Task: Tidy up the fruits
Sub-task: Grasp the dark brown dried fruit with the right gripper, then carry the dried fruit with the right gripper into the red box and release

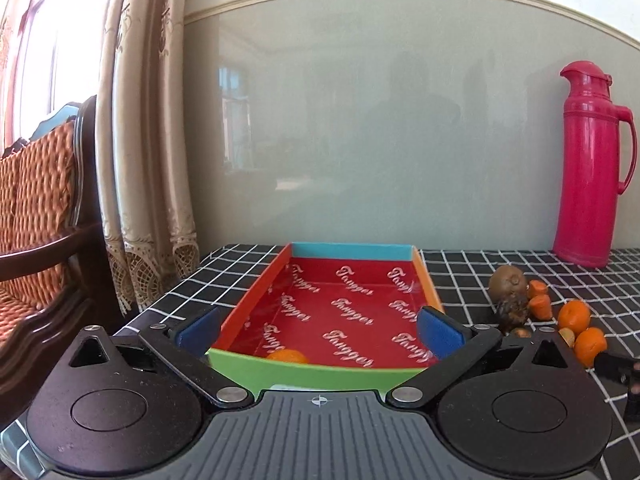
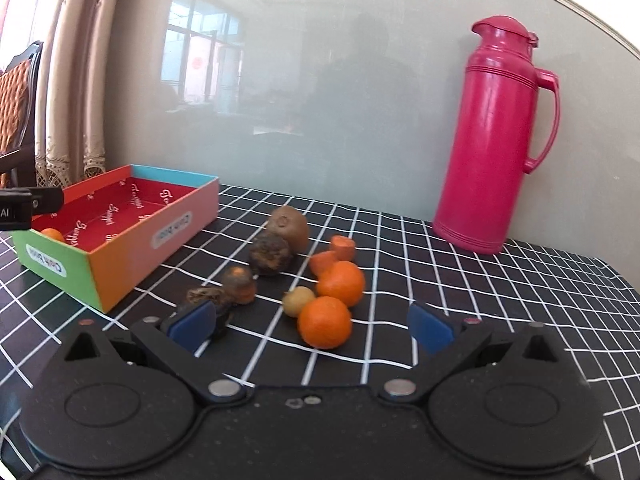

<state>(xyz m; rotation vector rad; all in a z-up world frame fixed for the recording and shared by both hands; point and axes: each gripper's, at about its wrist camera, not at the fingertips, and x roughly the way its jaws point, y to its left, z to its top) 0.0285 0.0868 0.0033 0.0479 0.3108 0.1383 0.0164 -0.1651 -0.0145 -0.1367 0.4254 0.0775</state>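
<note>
Surface: your black checked tablecloth [image 2: 440, 280], grey wall behind | Box [image 1: 304, 370]: between your left gripper [image 1: 320, 330] jaws, spread wide | Right gripper [image 2: 312, 326]: apart, nearest orange [image 2: 325, 322] between fingers, untouched

Bright daylight enters from the window [image 1: 36, 40] at left; fisheye edges bend, wall panel [image 2: 320, 100] glares softly.

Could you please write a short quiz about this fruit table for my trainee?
1. True or false: the box already holds one orange fruit.
2. What stands upright by the wall? A) a pink flask B) a kettle C) a vase
3. How do the jaws of the right gripper stand?

Key: 1 true; 2 A; 3 open, holding nothing, with a mandarin on the cloth just ahead.
</note>
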